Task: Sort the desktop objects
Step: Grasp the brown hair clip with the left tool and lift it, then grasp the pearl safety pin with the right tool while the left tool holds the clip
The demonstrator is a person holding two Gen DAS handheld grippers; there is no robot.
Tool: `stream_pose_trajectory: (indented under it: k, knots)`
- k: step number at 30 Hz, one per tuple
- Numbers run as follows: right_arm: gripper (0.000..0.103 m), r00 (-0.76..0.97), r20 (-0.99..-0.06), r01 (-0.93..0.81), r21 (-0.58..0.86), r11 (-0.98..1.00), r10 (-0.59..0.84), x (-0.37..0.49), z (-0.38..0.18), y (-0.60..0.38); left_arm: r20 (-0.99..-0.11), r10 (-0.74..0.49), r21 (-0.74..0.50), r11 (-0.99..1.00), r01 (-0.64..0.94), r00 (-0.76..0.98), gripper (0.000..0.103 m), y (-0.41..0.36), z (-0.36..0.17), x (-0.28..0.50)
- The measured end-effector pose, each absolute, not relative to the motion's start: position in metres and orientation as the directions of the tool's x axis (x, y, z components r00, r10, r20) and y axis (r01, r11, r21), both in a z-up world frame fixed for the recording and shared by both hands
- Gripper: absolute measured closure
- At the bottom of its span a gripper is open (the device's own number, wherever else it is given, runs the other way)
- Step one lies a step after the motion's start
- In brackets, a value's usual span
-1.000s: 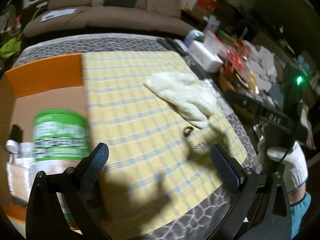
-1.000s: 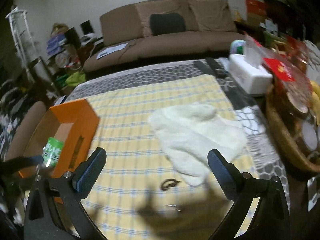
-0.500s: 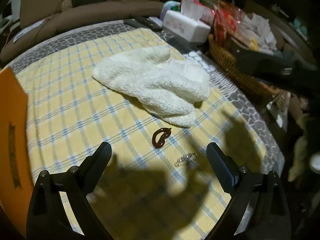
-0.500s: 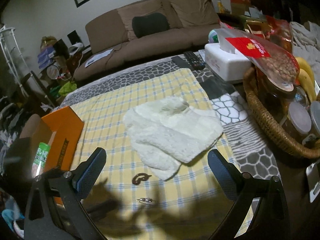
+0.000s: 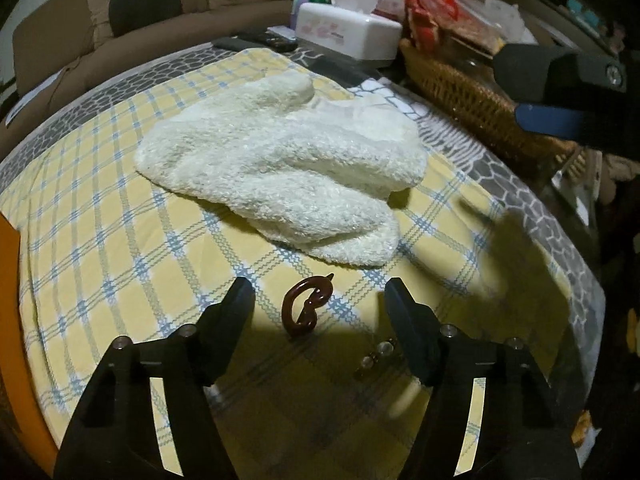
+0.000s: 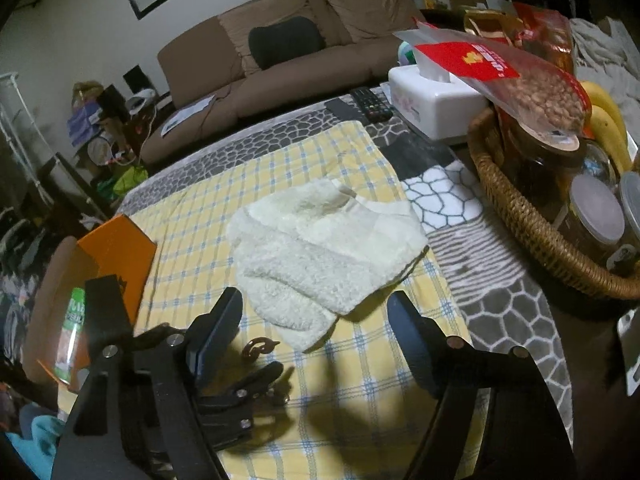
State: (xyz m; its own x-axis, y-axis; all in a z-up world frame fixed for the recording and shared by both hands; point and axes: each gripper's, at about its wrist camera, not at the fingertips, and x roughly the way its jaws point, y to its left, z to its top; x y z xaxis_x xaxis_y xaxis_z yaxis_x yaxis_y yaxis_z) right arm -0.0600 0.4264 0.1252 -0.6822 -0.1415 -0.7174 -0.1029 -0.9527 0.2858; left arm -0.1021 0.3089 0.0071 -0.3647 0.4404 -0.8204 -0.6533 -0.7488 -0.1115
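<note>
Left wrist view: left gripper (image 5: 318, 296) swung from the orange box (image 6: 116, 256) over to the brown clip (image 5: 305, 307) near the table's front edge, jaws closing around it, not touching yet. Right gripper (image 6: 314, 320) is closing on nothing.

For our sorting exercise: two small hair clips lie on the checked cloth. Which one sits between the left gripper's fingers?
The dark brown curled clip, centred within the closing left gripper; the small metal clip lies beside its right finger.

A table (image 6: 496, 312) is wearing a grey stone-patterned cover. A yellow plaid cloth (image 5: 120, 240) is lying on it beside a wicker basket (image 6: 532, 232).
</note>
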Motion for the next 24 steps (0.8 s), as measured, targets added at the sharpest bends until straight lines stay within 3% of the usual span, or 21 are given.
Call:
stream_pose_trajectory:
  k: [1, 5, 13, 24]
  knots:
    - [0.027, -0.679, -0.72, -0.099, 0.284, -0.954, -0.144, -0.06, 0.125, 0.426, -0.822, 0.438, -0.108, -0.747, -0.656, -0.364, 0.047, 0.309, 0.005, -0.102]
    - [0.034, -0.673, -0.724, -0.083, 0.277, -0.957, -0.151, -0.06, 0.124, 0.423, -0.817, 0.438, -0.106, -0.754, -0.649, -0.375, 0.079, 0.305, 0.001, -0.105]
    - [0.058, -0.632, -0.735, 0.022, 0.302, -0.953, -0.248, -0.063, 0.108, 0.407, -0.801, 0.483, -0.191, -0.766, -0.614, -0.353, 0.079, 0.276, 0.016, -0.112]
    - [0.058, -0.477, -0.85, 0.169, 0.16, -0.973, -0.223, -0.063, 0.058, 0.337, -0.757, 0.535, -0.27, -0.78, -0.565, -0.376, 0.079, 0.23, 0.051, -0.106]
